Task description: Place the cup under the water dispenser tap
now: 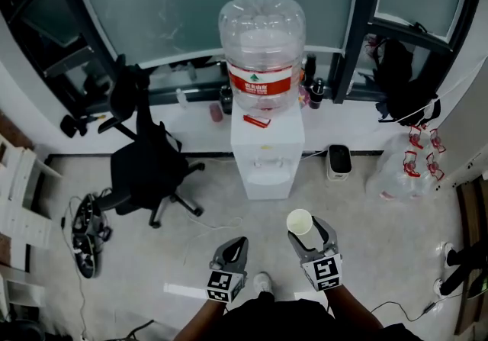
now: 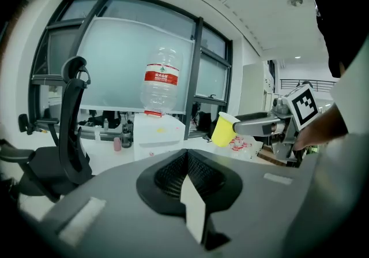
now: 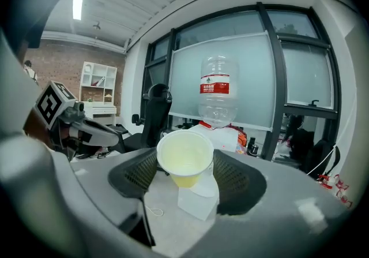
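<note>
A white water dispenser [image 1: 266, 150] with a big clear bottle [image 1: 261, 42] on top stands on the floor against the window wall, straight ahead of me. My right gripper [image 1: 306, 231] is shut on a yellow paper cup [image 1: 300, 220], upright, mouth up, some way short of the dispenser's front. In the right gripper view the cup [image 3: 185, 162] sits between the jaws, with the dispenser [image 3: 223, 131] beyond it. My left gripper [image 1: 235, 248] hangs beside it on the left, shut and holding nothing. The left gripper view shows the cup [image 2: 223, 130] off to its right.
A black office chair [image 1: 146, 165] stands left of the dispenser, with cables and gear [image 1: 85, 233] on the floor further left. A small white box [image 1: 338, 162] and plastic bags [image 1: 406, 170] lie to the dispenser's right. A dark backpack [image 1: 404, 78] rests on the sill.
</note>
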Motion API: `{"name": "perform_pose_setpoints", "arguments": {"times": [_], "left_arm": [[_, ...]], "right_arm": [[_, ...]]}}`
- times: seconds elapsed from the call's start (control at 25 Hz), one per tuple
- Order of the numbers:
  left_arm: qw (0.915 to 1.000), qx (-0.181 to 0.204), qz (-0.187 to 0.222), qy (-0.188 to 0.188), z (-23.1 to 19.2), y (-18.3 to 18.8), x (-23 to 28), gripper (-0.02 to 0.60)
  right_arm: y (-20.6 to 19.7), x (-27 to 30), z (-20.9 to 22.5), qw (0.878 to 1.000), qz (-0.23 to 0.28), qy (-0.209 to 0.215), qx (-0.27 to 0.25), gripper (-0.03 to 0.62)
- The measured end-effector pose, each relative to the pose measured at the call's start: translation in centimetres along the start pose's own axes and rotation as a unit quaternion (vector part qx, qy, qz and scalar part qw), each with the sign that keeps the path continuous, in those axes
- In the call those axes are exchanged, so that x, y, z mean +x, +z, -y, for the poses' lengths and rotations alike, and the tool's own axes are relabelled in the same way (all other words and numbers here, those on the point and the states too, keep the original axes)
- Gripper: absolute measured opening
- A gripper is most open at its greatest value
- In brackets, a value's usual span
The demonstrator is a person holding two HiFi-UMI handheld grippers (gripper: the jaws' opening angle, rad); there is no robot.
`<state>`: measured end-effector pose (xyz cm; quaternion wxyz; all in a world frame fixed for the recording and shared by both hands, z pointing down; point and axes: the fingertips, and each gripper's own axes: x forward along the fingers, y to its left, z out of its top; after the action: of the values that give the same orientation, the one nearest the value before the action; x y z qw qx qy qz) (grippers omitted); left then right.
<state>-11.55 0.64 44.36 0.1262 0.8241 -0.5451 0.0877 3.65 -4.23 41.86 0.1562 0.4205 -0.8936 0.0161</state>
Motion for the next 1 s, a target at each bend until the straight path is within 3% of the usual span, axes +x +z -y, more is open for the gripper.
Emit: {"name": "perform_pose_setpoints", "arguments": {"times": [0.28,0.4,0.72,1.0], "left_arm": [[0.9999,-0.005,0.003,-0.012,-2.8,0.5,2.0,0.018],[0.9999,-0.012,0.004,-0.010,-3.7,0.3,2.7,0.018],[0.9997,-0.020,-0.006,-0.012,-4.9,-0.6,5.5,0.018],[0.9991,-0.020,-0.024,0.030,-6.7,-1.8,8.9,0.018]], "right_arm": [[1.2,2.9,0.4,1.000,-0.003,-0.015,0.001,0.305],[0.9,4.1,0.3,1.000,-0.012,-0.012,0.021,0.305],[-1.0,7.8,1.9,1.000,-0.025,0.002,0.010,0.305],[-3.0,11.6,3.2,0.999,-0.031,0.025,0.034,0.305]]}}
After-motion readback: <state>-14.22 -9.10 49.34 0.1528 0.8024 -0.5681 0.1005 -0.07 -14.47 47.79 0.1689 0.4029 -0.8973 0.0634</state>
